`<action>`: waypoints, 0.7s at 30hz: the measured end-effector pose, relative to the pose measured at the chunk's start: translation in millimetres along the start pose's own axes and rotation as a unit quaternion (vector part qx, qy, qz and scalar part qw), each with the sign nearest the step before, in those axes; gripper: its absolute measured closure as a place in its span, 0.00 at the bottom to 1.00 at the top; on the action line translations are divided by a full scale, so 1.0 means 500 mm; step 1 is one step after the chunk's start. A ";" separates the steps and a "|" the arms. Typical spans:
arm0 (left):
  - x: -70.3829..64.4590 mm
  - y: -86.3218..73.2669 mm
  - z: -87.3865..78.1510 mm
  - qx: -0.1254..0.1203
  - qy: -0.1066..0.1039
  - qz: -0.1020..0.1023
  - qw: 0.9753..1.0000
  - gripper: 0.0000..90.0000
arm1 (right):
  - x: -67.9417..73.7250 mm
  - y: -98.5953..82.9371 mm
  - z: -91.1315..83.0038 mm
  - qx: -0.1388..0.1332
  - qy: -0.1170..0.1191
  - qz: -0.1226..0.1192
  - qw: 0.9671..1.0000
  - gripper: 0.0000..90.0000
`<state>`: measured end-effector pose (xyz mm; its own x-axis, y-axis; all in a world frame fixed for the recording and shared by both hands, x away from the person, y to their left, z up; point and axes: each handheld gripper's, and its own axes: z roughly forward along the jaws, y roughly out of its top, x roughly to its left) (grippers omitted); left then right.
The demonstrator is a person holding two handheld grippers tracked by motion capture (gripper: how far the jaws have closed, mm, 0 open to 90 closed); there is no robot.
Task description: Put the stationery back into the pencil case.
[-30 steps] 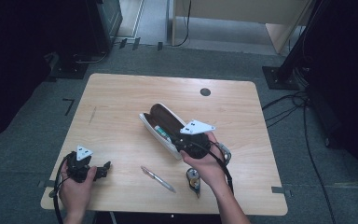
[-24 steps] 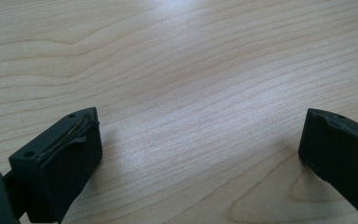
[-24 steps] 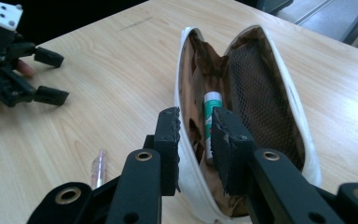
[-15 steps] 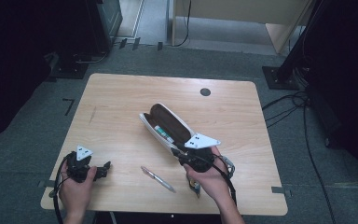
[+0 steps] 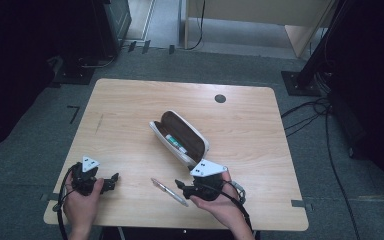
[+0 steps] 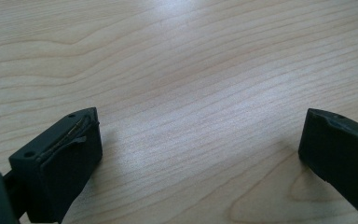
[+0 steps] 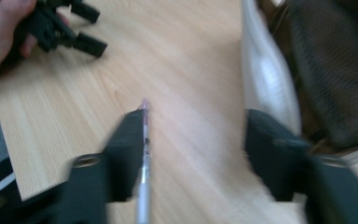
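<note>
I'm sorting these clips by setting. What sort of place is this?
Probably a lab or recording studio: a lone wooden table on grey carpet, black stand bases and loose cables on the floor around it.

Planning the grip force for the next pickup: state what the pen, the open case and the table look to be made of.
Pen: silvery barrel with a faint sheen, likely metal or metallised plastic; too blurred to settle.
Case: white, smooth, slightly glossy shell, probably hard plastic or faux leather, with a dark brown matte lining that looks woven.
Table: pale wood grain, satin reflection, likely laminate or veneer.
</note>
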<state>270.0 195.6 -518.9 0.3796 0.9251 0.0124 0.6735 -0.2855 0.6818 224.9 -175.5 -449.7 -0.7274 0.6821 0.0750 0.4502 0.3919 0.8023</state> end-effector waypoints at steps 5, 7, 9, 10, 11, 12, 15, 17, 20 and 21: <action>0.000 0.000 0.000 0.000 0.000 0.000 1.000 0.00 | 0.015 -0.016 0.018 0.017 0.008 -0.011 1.000 0.08; 0.000 0.000 0.000 0.000 0.000 0.000 1.000 0.00 | 0.021 -0.020 0.021 0.021 0.019 -0.015 0.999 0.03; 0.000 0.000 0.000 0.000 0.000 0.000 1.000 0.00 | 0.026 -0.024 0.024 0.024 0.030 -0.019 0.999 0.01; 0.000 0.000 0.000 0.000 0.000 0.000 1.000 0.00 | 0.029 -0.025 0.025 0.025 0.032 -0.020 0.999 0.01; 0.000 0.000 0.000 0.000 0.000 0.000 1.000 0.00 | 0.030 -0.027 0.026 0.025 0.033 -0.021 0.999 0.01; 0.000 0.000 0.000 0.000 0.000 0.000 1.000 0.00 | 0.032 -0.030 0.029 0.028 0.032 -0.020 0.999 0.01; 0.000 0.000 0.000 0.000 0.000 0.000 1.000 0.00 | 0.036 -0.040 0.039 0.038 0.030 -0.018 0.999 0.01; 0.000 0.000 0.000 0.000 0.000 0.000 1.000 0.00 | 0.040 -0.048 0.044 0.041 0.036 -0.020 0.998 0.01; 0.000 0.000 0.000 0.000 0.000 0.000 1.000 0.00 | 0.047 -0.058 0.050 0.043 0.036 -0.026 0.998 0.04; 0.000 0.000 0.000 0.000 0.000 0.000 1.000 0.00 | 0.048 -0.061 0.052 0.045 0.035 -0.025 0.998 0.06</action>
<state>270.0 195.6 -519.0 0.3805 0.9247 0.0126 0.6729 -0.2861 0.6822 207.3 -155.1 -487.6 -0.7822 0.6178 0.0801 0.4561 0.4803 0.7492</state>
